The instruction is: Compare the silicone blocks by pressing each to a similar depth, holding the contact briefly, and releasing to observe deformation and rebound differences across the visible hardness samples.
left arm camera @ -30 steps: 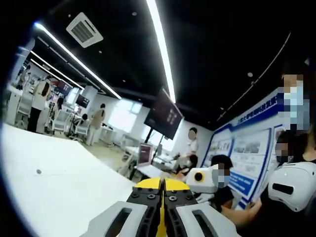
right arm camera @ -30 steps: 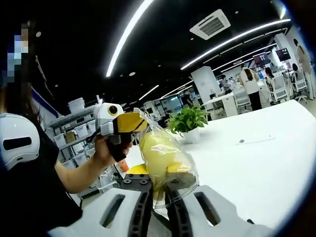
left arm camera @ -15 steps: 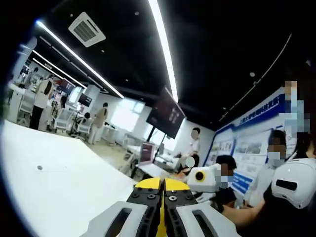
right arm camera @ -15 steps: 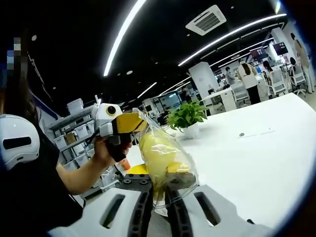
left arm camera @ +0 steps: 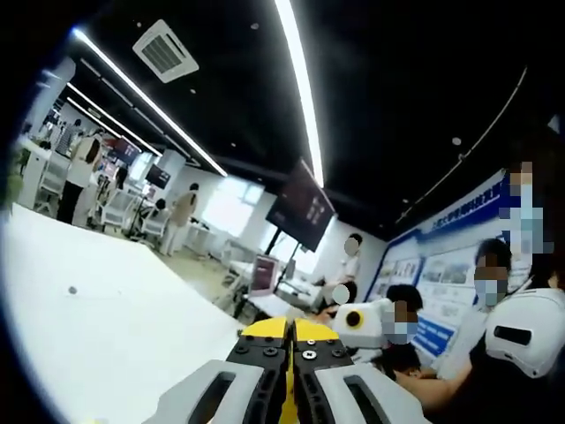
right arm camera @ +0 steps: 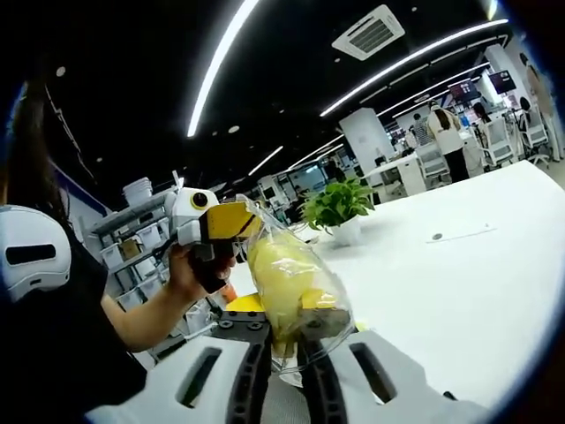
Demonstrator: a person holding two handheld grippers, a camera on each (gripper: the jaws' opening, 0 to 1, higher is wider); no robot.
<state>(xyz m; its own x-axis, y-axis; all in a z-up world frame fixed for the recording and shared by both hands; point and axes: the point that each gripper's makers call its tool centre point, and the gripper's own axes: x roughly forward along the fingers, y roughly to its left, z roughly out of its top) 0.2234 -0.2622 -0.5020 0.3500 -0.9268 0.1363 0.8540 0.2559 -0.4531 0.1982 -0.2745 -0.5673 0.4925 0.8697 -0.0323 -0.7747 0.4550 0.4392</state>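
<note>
Currently, both grippers are held raised above the white table (right arm camera: 477, 291), aimed out across the room rather than down at the work.

Right gripper (right arm camera: 284, 340): nearest the lens, its jaws are pinched on a clear plastic bag (right arm camera: 309, 305) with a yellow soft item (right arm camera: 284, 281) inside, probably one silicone block, though that can't be confirmed through the film. Just beyond the bag and up-left of it, the left gripper (right arm camera: 231, 221) is seen with its yellow jaw tips touching or nearly touching the bag's top; which one can't be told. It is held by a hand (right arm camera: 196, 269). Further past the bag, a potted plant (right arm camera: 335, 208) stands on the table, and office desks and people are seen well behind that.

Left gripper view: the left gripper (left arm camera: 289, 340) jaws are pressed together, nothing visibly between them. Beyond them, seated people and a wall display board (left arm camera: 441, 283) are seen, with a hanging monitor (left arm camera: 305, 208) further off.

Risks, as judged:
- The grip is on film, not on the block, so the bag could slip or tear if pulled by the second gripper.
- Pressing through the bag in mid-air would give no firm backing, so depth couldn't be matched between samples.
- Other hardness samples aren't located here, so the comparison isn't yet set up.
</note>
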